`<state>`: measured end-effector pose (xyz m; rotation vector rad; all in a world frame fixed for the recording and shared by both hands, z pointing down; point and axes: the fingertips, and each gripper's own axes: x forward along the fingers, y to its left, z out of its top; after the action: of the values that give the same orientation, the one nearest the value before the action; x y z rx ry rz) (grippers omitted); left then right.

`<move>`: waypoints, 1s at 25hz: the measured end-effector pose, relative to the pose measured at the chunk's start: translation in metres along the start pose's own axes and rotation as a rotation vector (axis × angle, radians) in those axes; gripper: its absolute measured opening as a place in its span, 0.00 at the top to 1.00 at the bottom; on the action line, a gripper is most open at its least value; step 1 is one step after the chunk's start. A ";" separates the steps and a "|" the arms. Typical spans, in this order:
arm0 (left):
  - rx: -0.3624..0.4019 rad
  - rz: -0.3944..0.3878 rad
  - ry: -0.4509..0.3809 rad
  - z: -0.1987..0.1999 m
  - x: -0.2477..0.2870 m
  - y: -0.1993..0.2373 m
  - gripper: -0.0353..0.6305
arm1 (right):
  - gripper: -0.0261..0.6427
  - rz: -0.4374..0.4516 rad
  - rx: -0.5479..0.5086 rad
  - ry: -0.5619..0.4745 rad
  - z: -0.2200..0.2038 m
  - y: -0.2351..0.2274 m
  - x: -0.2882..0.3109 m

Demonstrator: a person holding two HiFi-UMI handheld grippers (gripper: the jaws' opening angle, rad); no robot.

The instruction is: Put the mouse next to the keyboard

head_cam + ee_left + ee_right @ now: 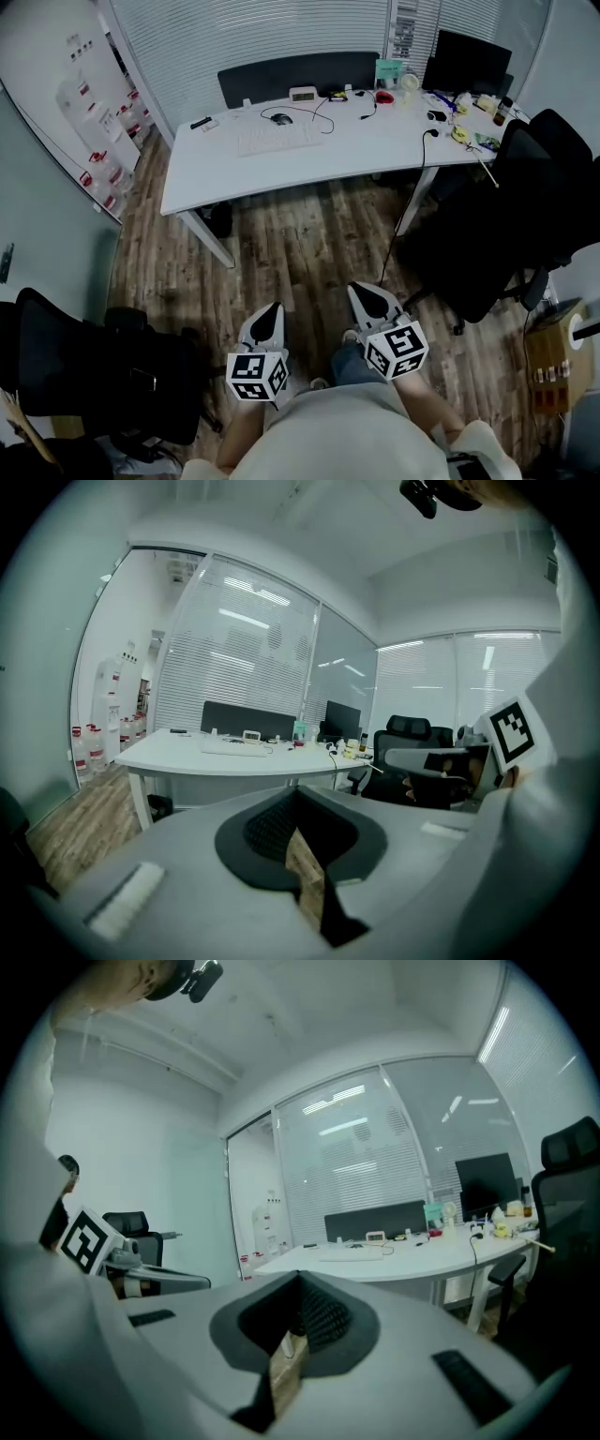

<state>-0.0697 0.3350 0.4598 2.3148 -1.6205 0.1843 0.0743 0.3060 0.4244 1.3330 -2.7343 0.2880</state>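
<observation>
A dark mouse (281, 118) with a black cable lies on the white desk (216, 173), just behind the white keyboard (274, 141). Both are far ahead of me across the wooden floor. My left gripper (270, 314) and right gripper (366, 296) are held low, close to my body, side by side over the floor. Each is shut with nothing between its jaws. In the left gripper view the left gripper (298, 797) points toward the desk (178, 757) and the keyboard (232, 750). The right gripper (302, 1283) also faces the desk (403, 1265).
Black office chairs (525, 206) stand at the desk's right end, and another chair (84, 366) is at my near left. A monitor (469, 61), a small clock (302, 94) and clutter sit at the desk's back right. Bottles (103, 169) line the left wall.
</observation>
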 end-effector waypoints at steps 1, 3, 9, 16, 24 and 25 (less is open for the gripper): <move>-0.001 0.002 -0.004 0.001 -0.002 0.001 0.93 | 0.96 -0.002 0.002 -0.002 0.001 0.002 0.000; -0.008 0.007 -0.015 0.003 -0.006 0.005 0.93 | 0.96 -0.008 -0.006 -0.006 0.003 0.005 -0.001; -0.049 0.003 -0.046 0.005 -0.018 0.015 0.78 | 0.83 -0.020 -0.051 -0.007 0.005 0.016 -0.005; -0.053 -0.026 -0.066 0.001 -0.020 0.017 0.54 | 0.52 0.020 -0.021 0.000 0.001 0.022 0.001; -0.064 -0.004 -0.044 -0.004 0.005 0.031 0.50 | 0.39 0.057 -0.012 -0.011 0.003 0.009 0.031; -0.065 0.000 -0.042 -0.003 0.012 0.035 0.50 | 0.38 0.058 -0.016 -0.010 0.004 0.005 0.038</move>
<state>-0.0980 0.3148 0.4722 2.2846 -1.6220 0.0821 0.0468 0.2792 0.4262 1.2570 -2.7811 0.2643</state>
